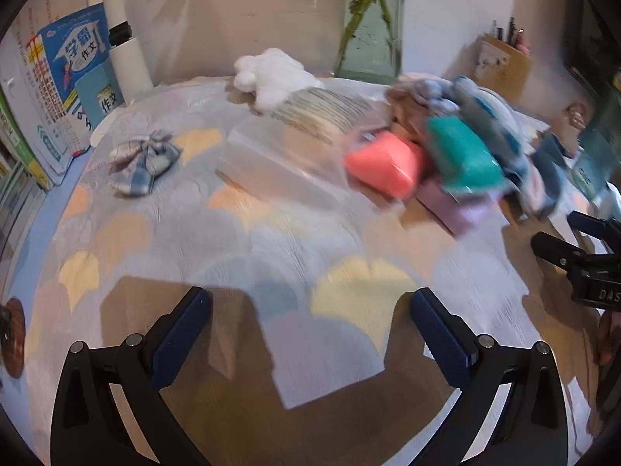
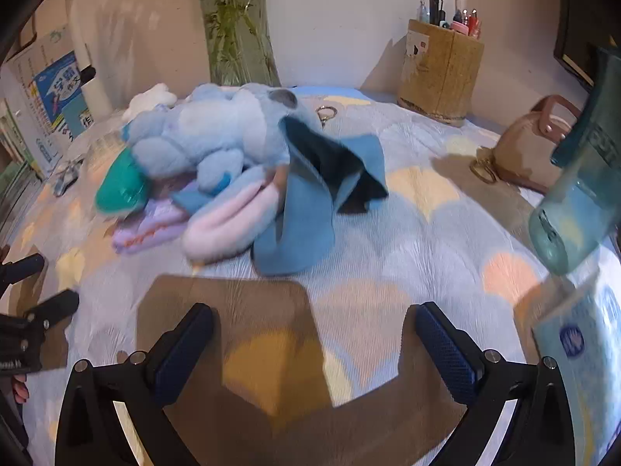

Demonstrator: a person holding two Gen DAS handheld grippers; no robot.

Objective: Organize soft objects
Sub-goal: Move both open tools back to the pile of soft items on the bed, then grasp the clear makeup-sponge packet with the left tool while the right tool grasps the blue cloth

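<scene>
Both tongs hang wide apart and empty over the surface [image 1: 240,240], which is covered by a scalloped cloth; neither has closed on anything, which suggests the sorting has hardly begun and a first pick is yet to be chosen. The left tongs [image 1: 310,330] face open cloth, with the soft things well ahead: a plaid bow [image 1: 141,161] lies alone to the left, a white plush [image 1: 271,73] sits at the back, and a coral block [image 1: 382,167] and a teal block [image 1: 462,155] lean against a heap of fabric on the right. The right tongs [image 2: 312,343] point at that same heap, where a blue plush toy [image 2: 209,132] lies on top of a lilac cloth [image 2: 151,229] and beside a blue cloth [image 2: 302,225], all touching and jumbled. A pen holder [image 2: 440,70] and a tan pouch [image 2: 528,151] stand apart, probably not part of the job.
</scene>
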